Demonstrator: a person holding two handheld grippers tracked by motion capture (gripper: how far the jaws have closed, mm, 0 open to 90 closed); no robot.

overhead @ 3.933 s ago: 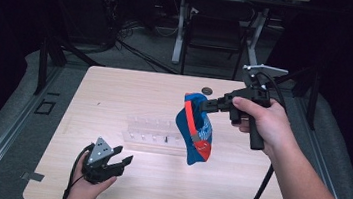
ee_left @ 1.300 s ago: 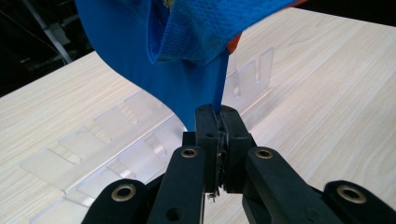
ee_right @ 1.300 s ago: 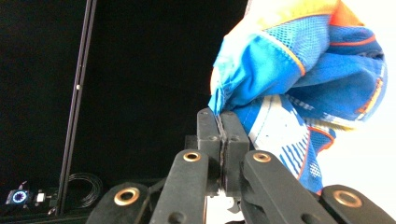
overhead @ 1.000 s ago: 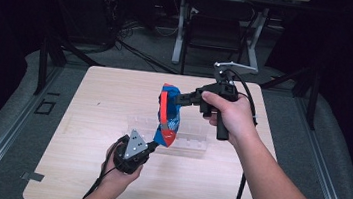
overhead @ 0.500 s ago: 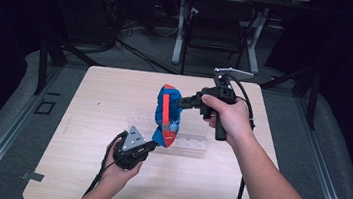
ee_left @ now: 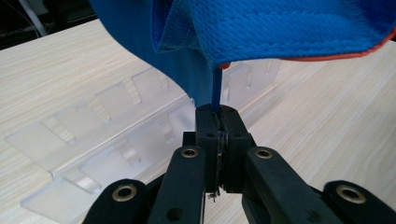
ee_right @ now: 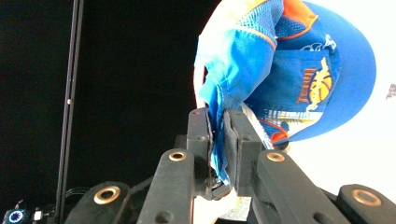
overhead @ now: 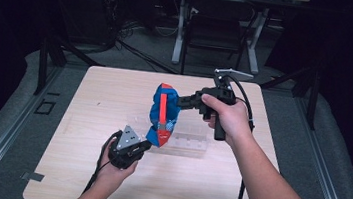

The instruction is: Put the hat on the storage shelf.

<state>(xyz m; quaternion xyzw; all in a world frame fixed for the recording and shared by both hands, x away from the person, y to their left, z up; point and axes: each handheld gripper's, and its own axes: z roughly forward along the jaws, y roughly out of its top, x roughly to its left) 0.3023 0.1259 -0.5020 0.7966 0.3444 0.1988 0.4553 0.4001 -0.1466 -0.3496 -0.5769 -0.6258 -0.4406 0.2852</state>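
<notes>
Fabric was gripped at both ends: the left gripper [overhead: 140, 147] had its jaws pressed tight on a thin blue edge at the bottom of the cap [overhead: 162, 115], and the right gripper [overhead: 184, 101] was clamped on blue cloth at the cap's upper side. The cap hung in the air between them, just above the clear tray [overhead: 187, 142], its red stripe running top to bottom.

Judging from these holds, the step was to stretch or turn the cap between the two grippers. Doing it well would have meant pulling gently and evenly, since the left grip [ee_left: 217, 140] held only a narrow strip that could slip out or tear. The right hold [ee_right: 215, 140] took in more cloth and looked the firmer of the two.

The tray, a see-through strip of small compartments, lay on the table [overhead: 89, 94] directly under the cap and in front of the left gripper; lowering the cap could have knocked it. Beyond the tray the wooden top was bare. Past the table's far edge stood a dark chair [overhead: 212, 30] and desk legs, well apart from the work.
</notes>
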